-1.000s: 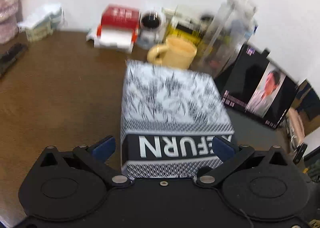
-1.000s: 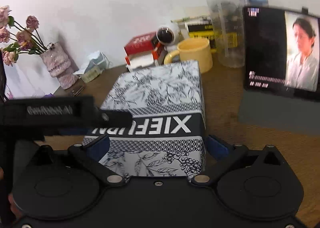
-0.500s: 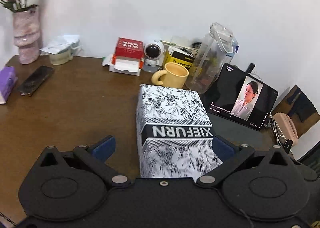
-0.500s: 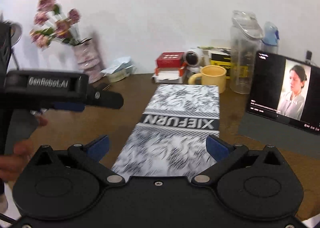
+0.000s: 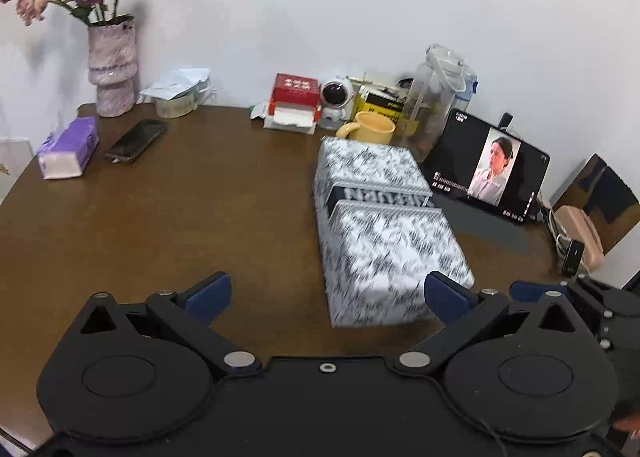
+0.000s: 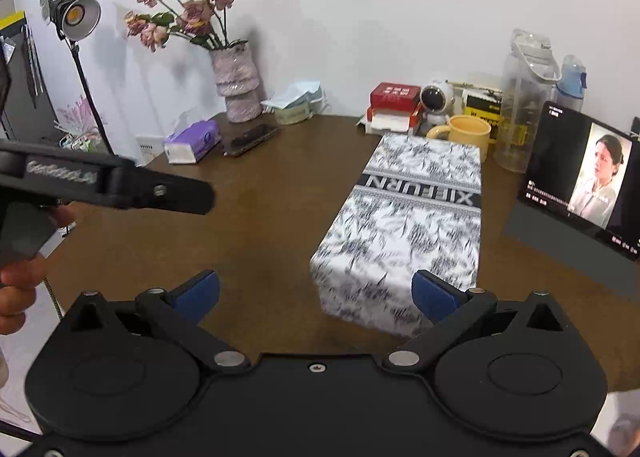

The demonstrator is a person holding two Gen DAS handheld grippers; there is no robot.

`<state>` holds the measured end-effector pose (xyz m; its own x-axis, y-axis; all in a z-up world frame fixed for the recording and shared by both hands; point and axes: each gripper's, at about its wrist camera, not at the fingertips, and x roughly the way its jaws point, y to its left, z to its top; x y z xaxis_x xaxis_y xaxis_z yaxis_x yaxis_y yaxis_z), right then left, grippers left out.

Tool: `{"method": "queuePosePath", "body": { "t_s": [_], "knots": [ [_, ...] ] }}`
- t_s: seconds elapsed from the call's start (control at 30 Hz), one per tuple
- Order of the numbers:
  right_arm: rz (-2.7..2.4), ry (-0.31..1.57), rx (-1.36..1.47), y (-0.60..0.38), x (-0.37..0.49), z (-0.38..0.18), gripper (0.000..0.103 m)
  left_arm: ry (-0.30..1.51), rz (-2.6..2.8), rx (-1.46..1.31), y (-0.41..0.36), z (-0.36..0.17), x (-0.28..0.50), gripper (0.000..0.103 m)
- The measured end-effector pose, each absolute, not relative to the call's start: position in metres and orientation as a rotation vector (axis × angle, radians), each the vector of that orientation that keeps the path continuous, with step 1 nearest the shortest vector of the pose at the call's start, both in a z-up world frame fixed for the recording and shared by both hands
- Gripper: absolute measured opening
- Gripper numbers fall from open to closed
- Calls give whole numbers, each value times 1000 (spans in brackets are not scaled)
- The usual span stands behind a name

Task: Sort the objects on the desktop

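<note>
The patterned black-and-white box [image 5: 384,233], printed XIEFURN across a dark band, lies flat on the brown desk [image 5: 180,217] at the right of centre, its far end just short of the yellow mug [image 5: 370,128] and its right side near the tablet [image 5: 486,169] that leans there. It looks like a stiff cardboard carton, probably light for its bulk, with smooth printed faces that could slide between pads; its long sides look too far apart for one gripper, so the narrow near end or a two-sided squeeze seems the better hold. The left gripper [image 5: 324,297] hovers with jaws spread wide and empty, its right pad close to the box's near right corner, and the right gripper [image 6: 314,291] is likewise spread and holds nothing. Counted: one box, one mug, one tablet, one dark phone [image 5: 136,141], one purple tissue pack [image 5: 68,149], one pink vase [image 5: 112,65] of dried roses, one red-and-white card box [image 5: 294,105], one small astronaut figure [image 5: 336,101], one clear water jug [image 5: 434,97], one blue-capped bottle [image 6: 572,79] behind it, and one studio lamp [image 6: 74,13] at far left.
</note>
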<state>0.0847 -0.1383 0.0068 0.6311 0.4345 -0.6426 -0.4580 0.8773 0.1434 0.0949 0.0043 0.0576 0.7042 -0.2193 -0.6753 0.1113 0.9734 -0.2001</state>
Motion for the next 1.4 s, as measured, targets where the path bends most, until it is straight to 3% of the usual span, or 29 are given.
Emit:
{"method": "queuePosePath", "body": {
  "t_s": [0.73, 1.4],
  "knots": [
    [364, 900, -27, -90, -10, -37, 103, 921, -145, 18, 57, 5, -16, 103],
    [307, 880, -33, -71, -30, -31, 103, 923, -206, 19, 72, 2, -33, 103]
  ]
}}
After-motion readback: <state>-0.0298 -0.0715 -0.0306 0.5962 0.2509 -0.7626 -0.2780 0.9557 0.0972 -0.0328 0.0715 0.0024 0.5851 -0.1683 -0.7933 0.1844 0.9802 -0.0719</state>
